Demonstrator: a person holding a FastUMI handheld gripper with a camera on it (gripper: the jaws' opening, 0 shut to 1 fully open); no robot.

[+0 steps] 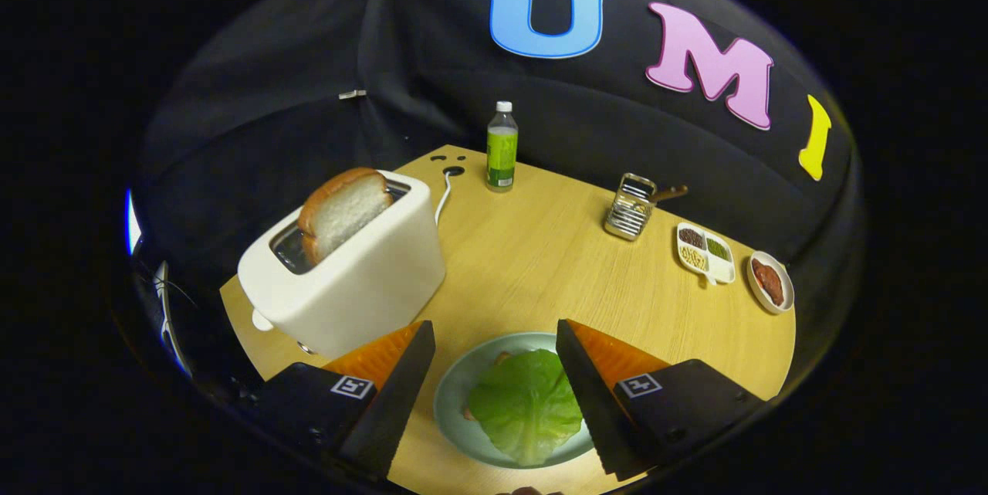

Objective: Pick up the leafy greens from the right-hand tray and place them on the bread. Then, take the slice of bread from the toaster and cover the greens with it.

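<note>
Green leaf [526, 405] already sits on the plate [455, 394] at the near edge of the bench, with a bit of bread [503, 358] peeking out from under its far side, so the first half looks done. Your gripper [494, 387] hangs over the plate, fingers spread wide to either side of the leaf, nothing held.

Next target is the bread slice [342, 211] standing tilted in the slot of the white toaster [351, 263] at the left edge of the bench.

Risks as I judge them:
- Slice leans, so a straight-down grab could catch one corner and let it twist or drop back.
- Squeeze too hard and soft bread crushes.
- Toaster looks light; a sideways pull may drag or tip it off the left edge.
- Its cord [442, 198] runs toward the far edge near the bottle [502, 147]; don't snag it.
- Lowering the slice carelessly could push the leaf off the plate.
</note>
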